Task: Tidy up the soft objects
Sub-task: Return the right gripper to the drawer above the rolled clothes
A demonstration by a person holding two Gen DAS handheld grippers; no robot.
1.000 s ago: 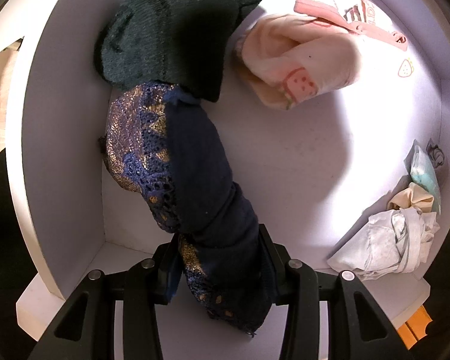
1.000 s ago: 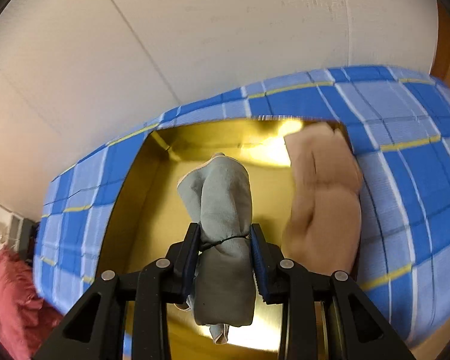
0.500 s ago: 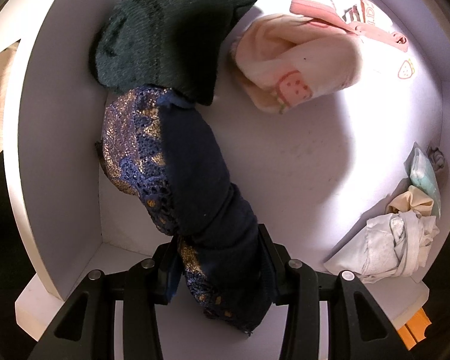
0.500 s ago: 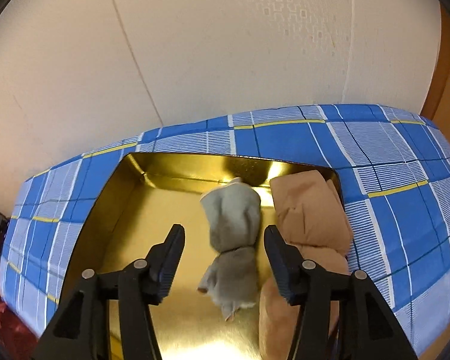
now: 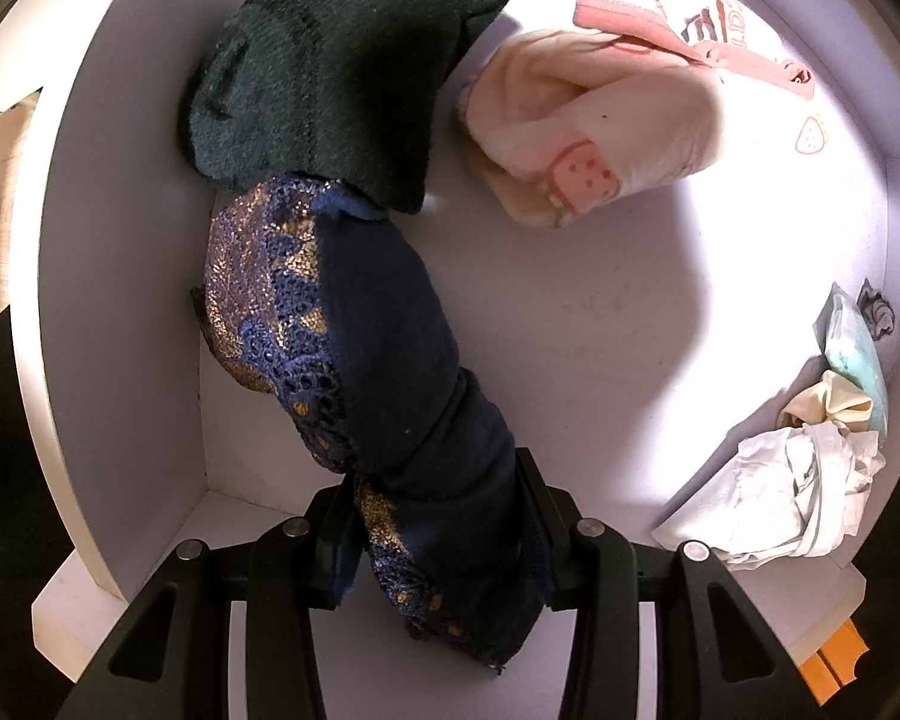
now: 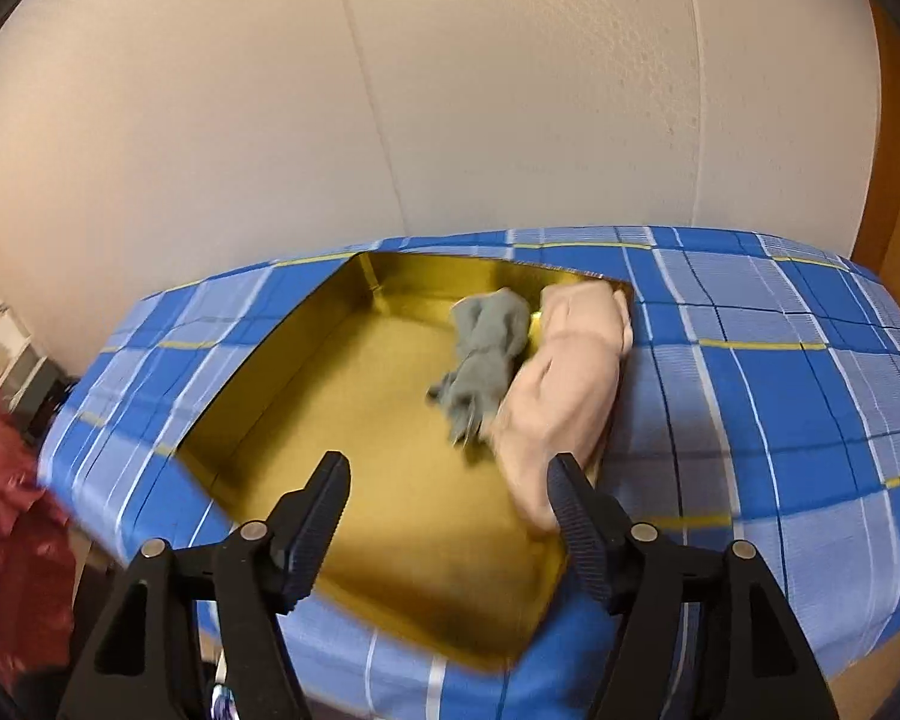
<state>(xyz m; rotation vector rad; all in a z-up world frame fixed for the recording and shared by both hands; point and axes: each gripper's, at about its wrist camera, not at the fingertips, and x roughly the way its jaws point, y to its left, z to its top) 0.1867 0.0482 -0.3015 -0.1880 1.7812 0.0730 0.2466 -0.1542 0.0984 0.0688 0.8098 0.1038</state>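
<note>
My left gripper [image 5: 438,516] is shut on a rolled navy garment with gold and blue lace [image 5: 354,360], held down inside a white box [image 5: 120,276]. A dark green knitted roll [image 5: 324,78] touches its far end, and a cream roll with a strawberry print [image 5: 588,132] lies beside that. In the right wrist view a grey roll [image 6: 486,354] lies in the gold tray [image 6: 342,420] against a peach roll [image 6: 570,384]. My right gripper [image 6: 450,495] hangs over the tray's near part, its jaws opening with nothing between them.
Crumpled white, cream and pale blue cloths [image 5: 810,468] sit at the white box's right wall, and a pink strap [image 5: 678,42] lies at the far side. The gold tray rests on a blue plaid cover [image 6: 780,390] by a pale wall [image 6: 450,90]. Red fabric [image 6: 12,510] shows at left.
My right gripper let go of the grey roll, which now lies in the gold tray beside the peach roll. The gripper drew back and its jaws widened. The left side is unchanged.
</note>
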